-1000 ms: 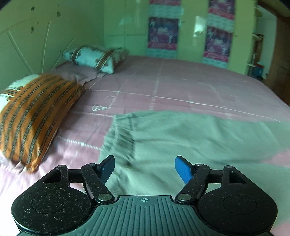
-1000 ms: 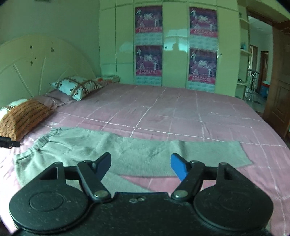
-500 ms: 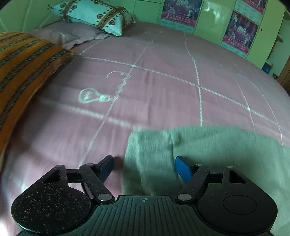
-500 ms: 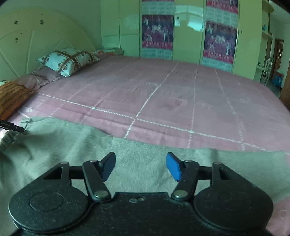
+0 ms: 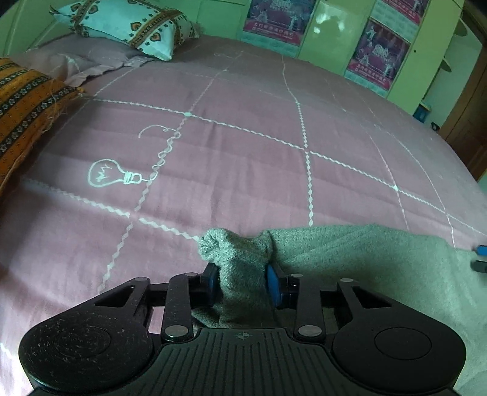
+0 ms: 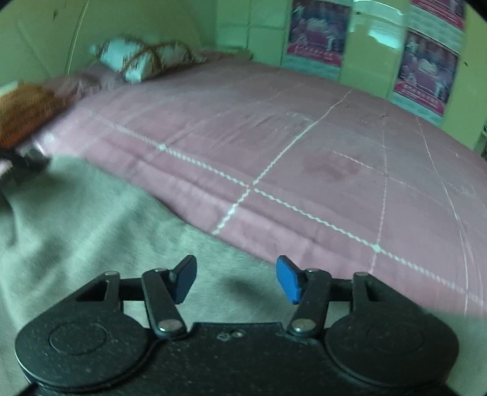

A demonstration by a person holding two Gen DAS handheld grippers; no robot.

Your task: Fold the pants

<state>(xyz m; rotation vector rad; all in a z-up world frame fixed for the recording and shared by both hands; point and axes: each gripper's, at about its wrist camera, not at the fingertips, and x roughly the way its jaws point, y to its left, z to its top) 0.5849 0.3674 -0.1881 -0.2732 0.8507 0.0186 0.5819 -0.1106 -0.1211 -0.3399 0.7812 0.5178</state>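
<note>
Grey knit pants (image 5: 365,259) lie spread on the pink bedspread (image 5: 243,158). In the left wrist view my left gripper (image 5: 242,280) has its jaws closing, and a bunched fold of the pants' far edge is pressed between the blue pads (image 5: 274,286). The right gripper's tips (image 5: 479,259) show at that view's right edge. In the right wrist view the pants (image 6: 76,228) fill the lower left. My right gripper (image 6: 236,278) hovers low over their far edge, jaws closing a little but wide apart, with cloth beneath and nothing pinched. The left gripper (image 6: 24,161) is a blur at far left.
An orange striped pillow (image 5: 21,103) and a white patterned pillow (image 5: 131,24) lie at the bed's head on the left. Green wardrobe doors with posters (image 5: 377,51) stand behind the bed. The bedspread (image 6: 304,152) stretches beyond the pants.
My left gripper has closed its jaws on the pants' far edge, bunching the cloth. My right gripper has dropped lower and forward over the pants, and its jaws have narrowed slightly.
</note>
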